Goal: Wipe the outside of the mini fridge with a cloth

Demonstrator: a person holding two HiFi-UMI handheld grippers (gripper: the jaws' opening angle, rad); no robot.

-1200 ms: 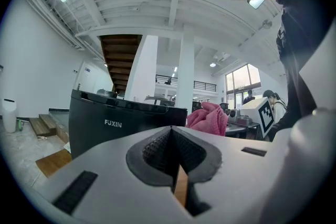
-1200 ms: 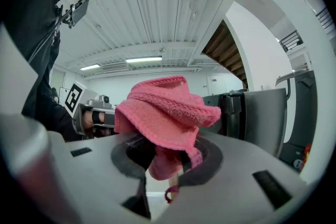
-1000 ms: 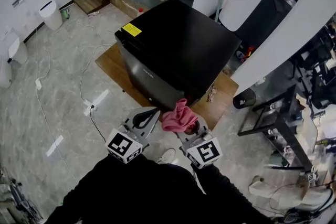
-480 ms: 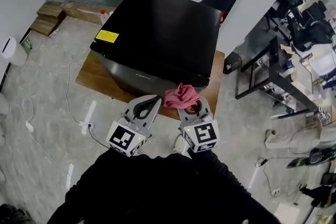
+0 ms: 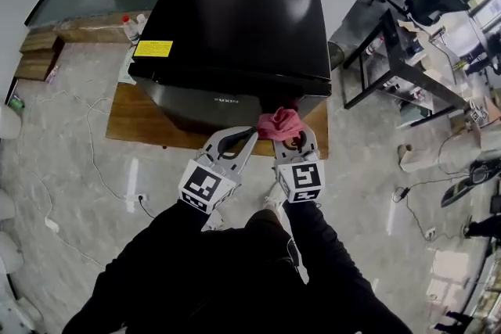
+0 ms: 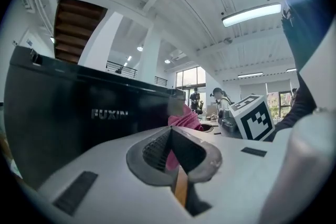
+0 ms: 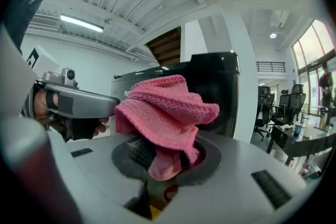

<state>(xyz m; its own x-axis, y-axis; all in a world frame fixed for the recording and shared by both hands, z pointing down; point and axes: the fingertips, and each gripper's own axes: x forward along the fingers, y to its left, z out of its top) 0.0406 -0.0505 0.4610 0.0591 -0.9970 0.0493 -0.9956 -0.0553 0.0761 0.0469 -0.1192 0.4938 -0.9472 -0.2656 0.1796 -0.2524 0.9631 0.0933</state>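
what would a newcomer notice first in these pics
The big black fridge on a wooden board, mid-floor in the head view. Next, the pink cloth pinched in the right claw by the fridge's front corner, with the left claw shut and empty beside it.

Glossy black box-shaped mini fridge (image 5: 235,19) (lettered in white), yellow rectangular sticker (image 5: 153,49), pink ribbed knit cloth (image 5: 279,123), brown wooden platform (image 5: 131,115)
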